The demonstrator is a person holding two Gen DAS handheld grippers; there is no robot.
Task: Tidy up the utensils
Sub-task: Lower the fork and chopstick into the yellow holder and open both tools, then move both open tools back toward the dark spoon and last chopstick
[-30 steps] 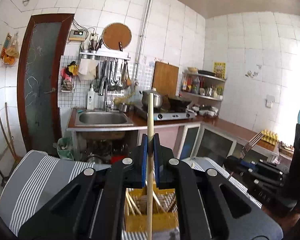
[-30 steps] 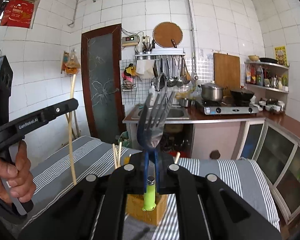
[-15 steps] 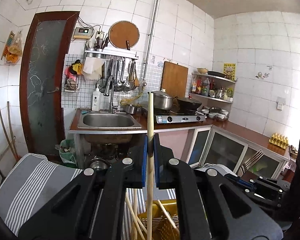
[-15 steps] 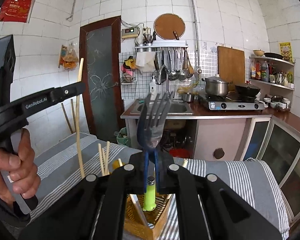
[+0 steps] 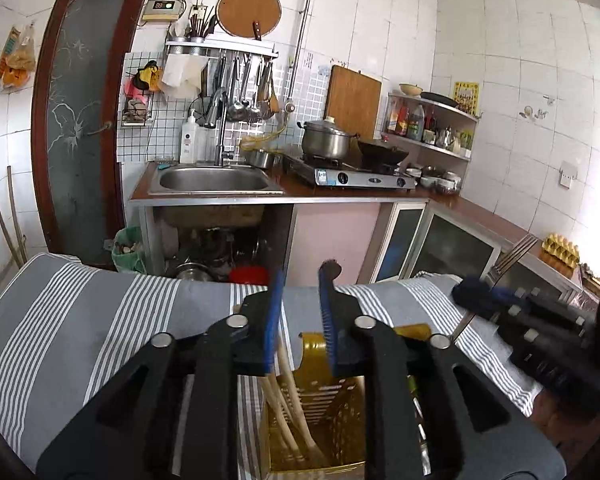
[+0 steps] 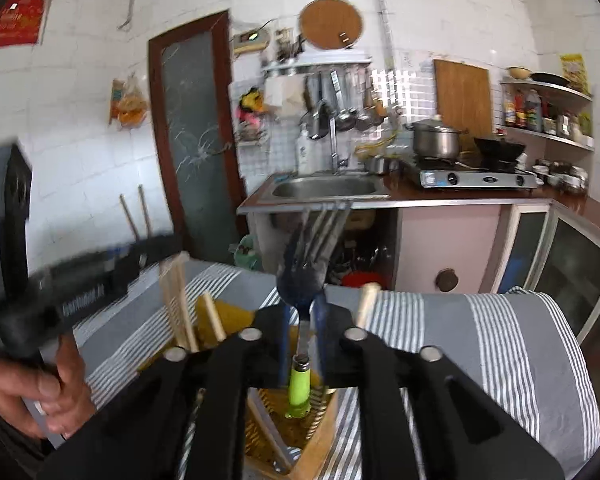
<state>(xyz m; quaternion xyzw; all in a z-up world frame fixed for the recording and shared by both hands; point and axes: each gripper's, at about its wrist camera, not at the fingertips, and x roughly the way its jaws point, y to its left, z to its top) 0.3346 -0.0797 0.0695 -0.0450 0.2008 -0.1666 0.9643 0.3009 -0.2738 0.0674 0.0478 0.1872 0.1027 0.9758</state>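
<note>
Both tongs loosen over the yellow utensil holder.

The left tongs (image 5: 300, 316) have just been opening and now stand spread with nothing between them, the chopsticks (image 5: 288, 408) already leaning in the yellow utensil holder (image 5: 320, 416) below. The right tongs (image 6: 302, 328) have just been opening too; the fork (image 6: 306, 264) stands upright between them, apparently unpinched, green handle down in the holder on the striped table (image 6: 480, 332).
</note>
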